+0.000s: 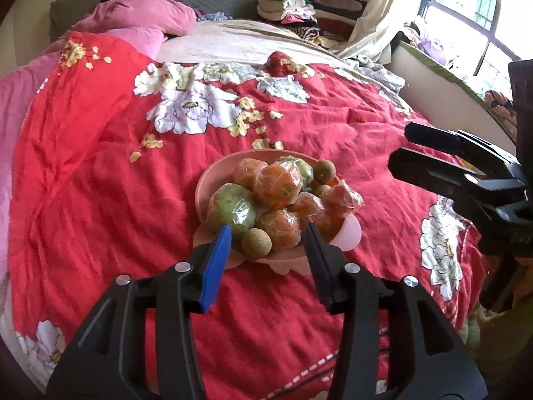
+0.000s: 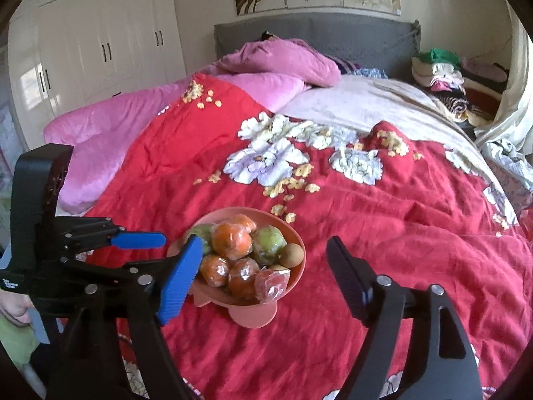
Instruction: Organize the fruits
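Pink bowl (image 1: 203, 183) brimmed with wrapped fruit, both the left gripper (image 1: 266, 236) and right gripper (image 2: 263, 253) gaping empty, so placing seemed finished and withdrawal next.

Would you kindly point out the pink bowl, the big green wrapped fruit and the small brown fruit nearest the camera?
Pink bowl (image 1: 205, 183): left wrist view, bare inner rim at left.
Green fruit (image 1: 233, 208): left wrist view, middle of its wrapped surface.
Brown fruit (image 1: 256, 242): left wrist view, centre of its skin.

Daylight floods from the barred glass window (image 1: 466, 10), blown out to white; fisheye corners are dark and bent, details soft.
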